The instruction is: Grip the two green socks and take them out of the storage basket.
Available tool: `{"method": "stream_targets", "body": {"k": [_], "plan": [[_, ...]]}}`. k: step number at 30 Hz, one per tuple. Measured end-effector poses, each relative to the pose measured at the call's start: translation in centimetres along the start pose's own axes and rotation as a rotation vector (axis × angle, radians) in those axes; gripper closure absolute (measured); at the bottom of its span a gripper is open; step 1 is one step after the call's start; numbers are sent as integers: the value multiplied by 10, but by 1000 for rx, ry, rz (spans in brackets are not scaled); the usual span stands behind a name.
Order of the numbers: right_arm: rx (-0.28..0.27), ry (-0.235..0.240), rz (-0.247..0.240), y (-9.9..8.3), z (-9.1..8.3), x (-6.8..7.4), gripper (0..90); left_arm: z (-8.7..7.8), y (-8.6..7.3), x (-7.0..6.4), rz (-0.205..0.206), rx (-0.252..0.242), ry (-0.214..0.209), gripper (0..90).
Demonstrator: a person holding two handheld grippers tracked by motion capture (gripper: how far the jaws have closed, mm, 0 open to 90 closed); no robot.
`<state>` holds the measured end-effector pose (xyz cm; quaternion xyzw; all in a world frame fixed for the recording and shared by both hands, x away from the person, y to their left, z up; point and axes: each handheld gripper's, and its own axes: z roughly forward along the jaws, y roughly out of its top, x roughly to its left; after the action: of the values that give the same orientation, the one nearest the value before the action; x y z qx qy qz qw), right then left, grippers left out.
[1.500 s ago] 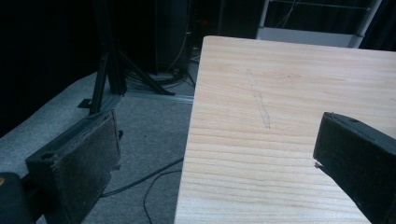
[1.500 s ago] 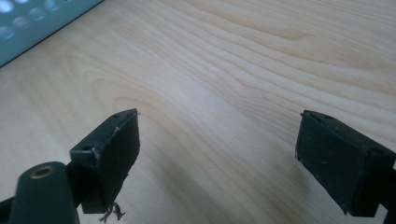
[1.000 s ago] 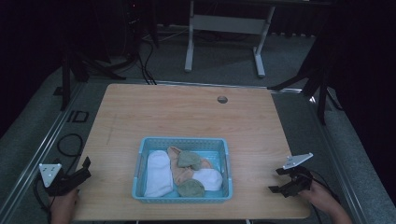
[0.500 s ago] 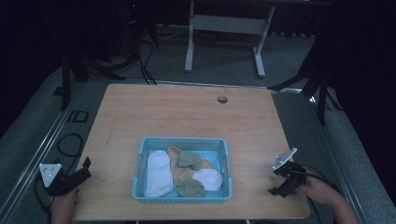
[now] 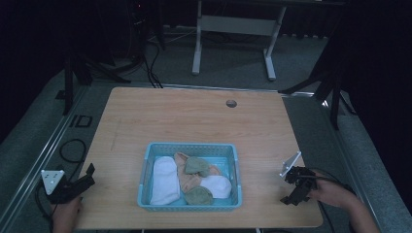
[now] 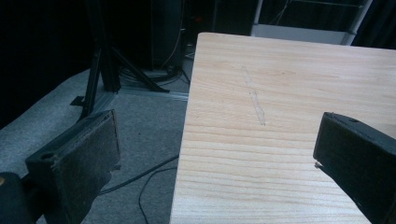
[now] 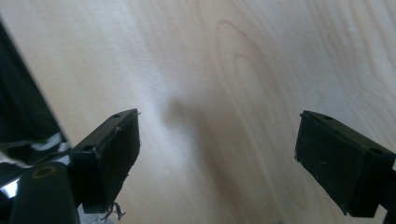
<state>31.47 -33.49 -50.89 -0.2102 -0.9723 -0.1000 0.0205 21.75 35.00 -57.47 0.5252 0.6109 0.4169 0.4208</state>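
probably a lab: dark room, bare wooden table (image 5: 194, 126), floor cables (image 5: 73, 150), stand legs (image 5: 233, 48)

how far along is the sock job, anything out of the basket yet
Nothing looks done: all the socks lie in the blue basket, and the table around it is bare. Nothing is in hand: the left gripper and right gripper sit open at the table's edges. Taking the socks out is all left.

Both grippers are black. The left gripper (image 5: 86, 175) has a grey three-cornered plate with small dots and a black cable. The right gripper (image 5: 291, 191) has a grey plate too. Its flat jaws have small screw holes.
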Motion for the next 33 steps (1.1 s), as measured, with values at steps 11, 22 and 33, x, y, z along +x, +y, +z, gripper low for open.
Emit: {"method": "stream_targets", "body": {"k": [11, 22, 33], "plan": [[-2, 40, -63, 15, -12, 9, 136, 0, 0, 0, 8, 3, -3, 7], [20, 45, -132, 40, -22, 17, 132, 0, 0, 0, 7, 2, -7, 7], [27, 52, -179, 62, -30, 27, 135, 0, 0, 0, 6, 3, -8, 7]]}}
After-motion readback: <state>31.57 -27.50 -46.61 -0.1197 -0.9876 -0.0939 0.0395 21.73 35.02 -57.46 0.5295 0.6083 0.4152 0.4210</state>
